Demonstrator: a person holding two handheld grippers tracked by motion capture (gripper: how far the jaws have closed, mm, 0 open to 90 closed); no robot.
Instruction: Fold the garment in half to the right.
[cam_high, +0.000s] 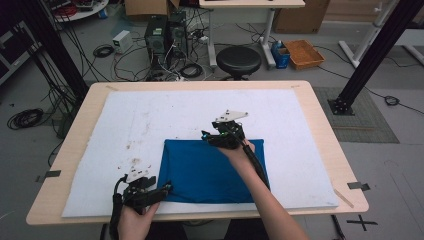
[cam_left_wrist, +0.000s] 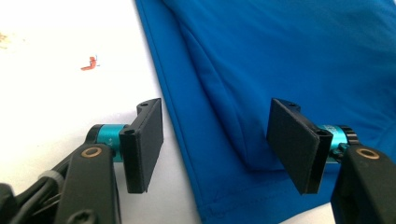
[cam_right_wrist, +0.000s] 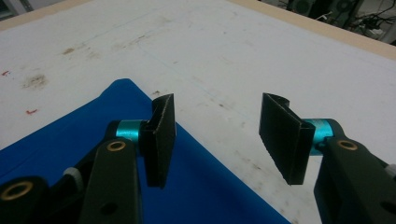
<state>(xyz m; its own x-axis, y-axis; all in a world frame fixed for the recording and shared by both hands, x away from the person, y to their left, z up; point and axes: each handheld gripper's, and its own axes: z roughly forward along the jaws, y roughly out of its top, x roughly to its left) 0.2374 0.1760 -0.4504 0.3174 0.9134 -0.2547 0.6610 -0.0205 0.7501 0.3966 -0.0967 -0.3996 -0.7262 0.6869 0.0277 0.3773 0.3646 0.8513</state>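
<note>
A folded blue cloth lies flat on the white mat covering the counter. The left gripper straddles the cloth's near-left corner, jaws apart, seemingly ready to pinch it. The right gripper hovers wide-jawed over the cloth's far edge, holding nothing.

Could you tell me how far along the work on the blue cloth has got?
The blue cloth already lies flat as a neat rectangle on the white mat, apparently folded. In hand: the left gripper is open astride its near left corner, and the right gripper is open at its far edge. Neither grips yet. Left: closing on the cloth and, probably, another fold.
</note>
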